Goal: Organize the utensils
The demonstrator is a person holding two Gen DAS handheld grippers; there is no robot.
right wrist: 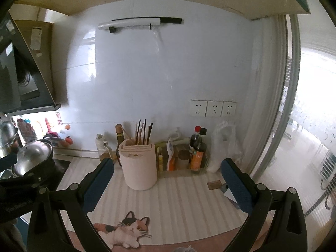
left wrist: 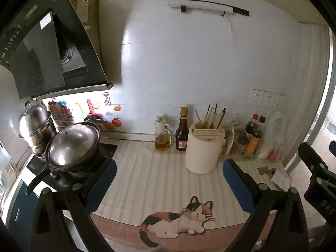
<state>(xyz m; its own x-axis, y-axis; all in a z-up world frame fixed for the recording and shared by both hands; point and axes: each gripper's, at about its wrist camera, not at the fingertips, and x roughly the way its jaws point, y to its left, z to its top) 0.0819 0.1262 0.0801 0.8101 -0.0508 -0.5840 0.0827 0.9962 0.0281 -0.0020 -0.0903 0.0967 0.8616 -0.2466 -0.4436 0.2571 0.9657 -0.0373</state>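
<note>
A cream cylindrical utensil holder (left wrist: pixel 202 150) stands at the back of the counter with several chopsticks (left wrist: pixel 211 116) upright in it; it also shows in the right wrist view (right wrist: pixel 138 167), with the chopsticks (right wrist: pixel 143 133) sticking out. My left gripper (left wrist: pixel 169 180) is open and empty above the striped mat, in front of and below the holder. My right gripper (right wrist: pixel 167 182) is open and empty, the holder between and beyond its fingers. The right gripper's body shows at the left view's right edge (left wrist: pixel 319 178).
A striped cat-print mat (left wrist: pixel 159 189) covers the counter. Oil and sauce bottles (left wrist: pixel 181 131) stand left of the holder, more bottles and bags (left wrist: pixel 254 138) to its right. Lidded pots (left wrist: pixel 73 145) sit on the stove at left. A small card (right wrist: pixel 214 185) lies at right.
</note>
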